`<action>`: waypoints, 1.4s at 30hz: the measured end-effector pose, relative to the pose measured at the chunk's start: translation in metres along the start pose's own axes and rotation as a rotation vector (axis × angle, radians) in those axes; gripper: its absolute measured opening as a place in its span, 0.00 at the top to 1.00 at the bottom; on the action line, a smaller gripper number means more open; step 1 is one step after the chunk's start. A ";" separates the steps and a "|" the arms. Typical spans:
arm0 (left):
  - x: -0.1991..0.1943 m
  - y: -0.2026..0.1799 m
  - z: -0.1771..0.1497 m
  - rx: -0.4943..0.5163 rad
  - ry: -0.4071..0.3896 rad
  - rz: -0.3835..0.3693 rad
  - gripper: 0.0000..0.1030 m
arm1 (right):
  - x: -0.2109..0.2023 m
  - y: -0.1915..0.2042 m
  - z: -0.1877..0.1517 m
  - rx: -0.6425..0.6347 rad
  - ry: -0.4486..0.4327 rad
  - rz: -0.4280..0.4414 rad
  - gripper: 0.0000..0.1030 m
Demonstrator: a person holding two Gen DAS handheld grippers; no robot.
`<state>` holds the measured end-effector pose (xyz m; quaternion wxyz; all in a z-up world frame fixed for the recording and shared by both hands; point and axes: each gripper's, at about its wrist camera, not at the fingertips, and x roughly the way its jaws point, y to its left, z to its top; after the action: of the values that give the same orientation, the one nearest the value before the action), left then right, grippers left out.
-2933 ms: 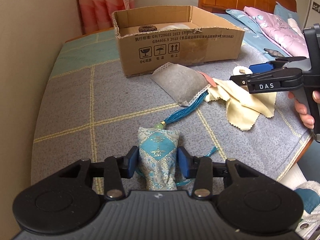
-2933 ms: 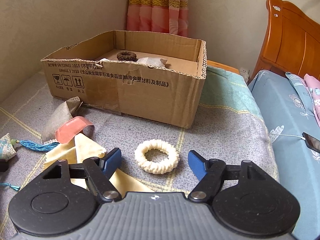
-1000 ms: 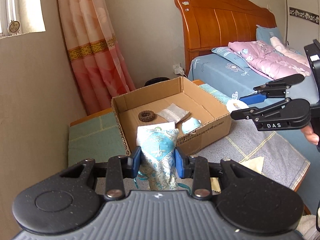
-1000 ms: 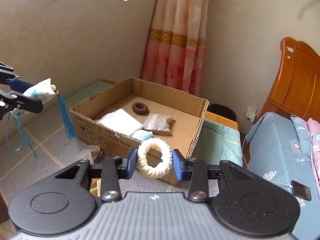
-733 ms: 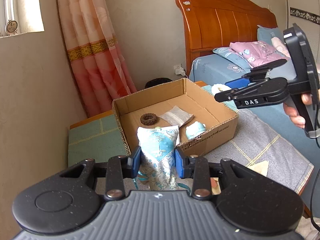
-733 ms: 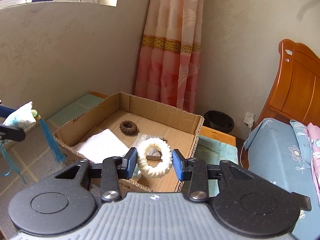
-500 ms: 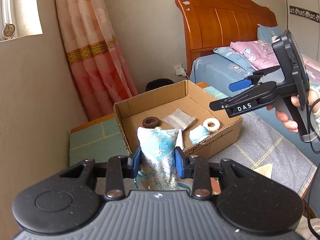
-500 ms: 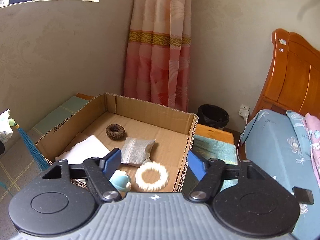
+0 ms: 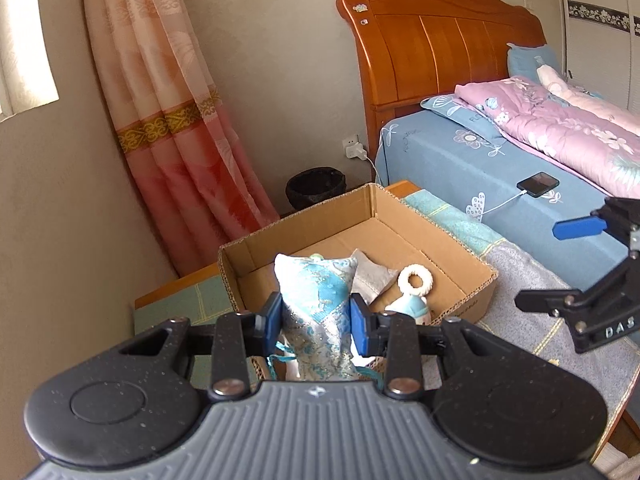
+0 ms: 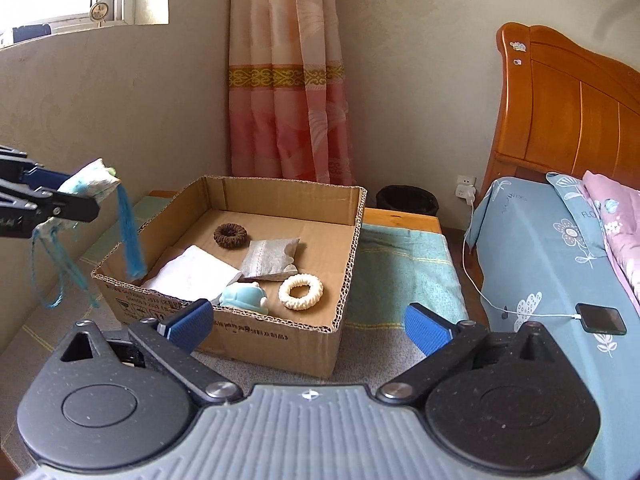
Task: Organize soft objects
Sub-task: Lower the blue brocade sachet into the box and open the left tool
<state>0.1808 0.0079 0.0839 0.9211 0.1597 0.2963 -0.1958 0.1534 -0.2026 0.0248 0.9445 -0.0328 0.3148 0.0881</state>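
My left gripper (image 9: pixel 316 322) is shut on a blue brocade sachet (image 9: pixel 316 304) with a blue tassel (image 10: pixel 129 236), held in the air above the near left corner of the cardboard box (image 10: pixel 276 334). My right gripper (image 10: pixel 308 322) is open and empty, in front of and above the box. It also shows at the right of the left wrist view (image 9: pixel 576 260). The cream knitted ring (image 10: pixel 301 291) lies in the box, with a brown ring (image 10: pixel 230 235), a grey pouch (image 10: pixel 272 258), a white cloth (image 10: pixel 192 274) and a light blue soft toy (image 10: pixel 245 298).
The box stands on a grey checked cover (image 9: pixel 532 292) over a low table. A bed (image 10: pixel 560 248) with a charging phone (image 10: pixel 602 319) is at the right. A curtain (image 10: pixel 286 80), a black bin (image 10: pixel 407 199) and the wall lie behind.
My right gripper opened and dropped the cream ring into the box, then drew back. My left gripper lifted the sachet off the cover and carried it toward the box.
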 end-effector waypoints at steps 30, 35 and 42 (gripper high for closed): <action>0.144 -0.027 0.096 -0.053 0.106 0.009 0.12 | -0.015 -0.026 -0.036 0.061 0.002 -0.008 0.00; 0.120 -0.030 0.087 -0.024 0.095 0.021 0.11 | -0.017 -0.025 -0.037 0.063 0.002 -0.003 0.00; 0.090 -0.030 0.075 -0.028 0.085 0.030 0.09 | -0.029 -0.018 -0.036 0.051 -0.013 -0.002 0.00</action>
<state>0.2708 -0.0734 0.0819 0.9126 0.1595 0.3356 -0.1708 0.1132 -0.2290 0.0136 0.9472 -0.0083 0.3105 0.0794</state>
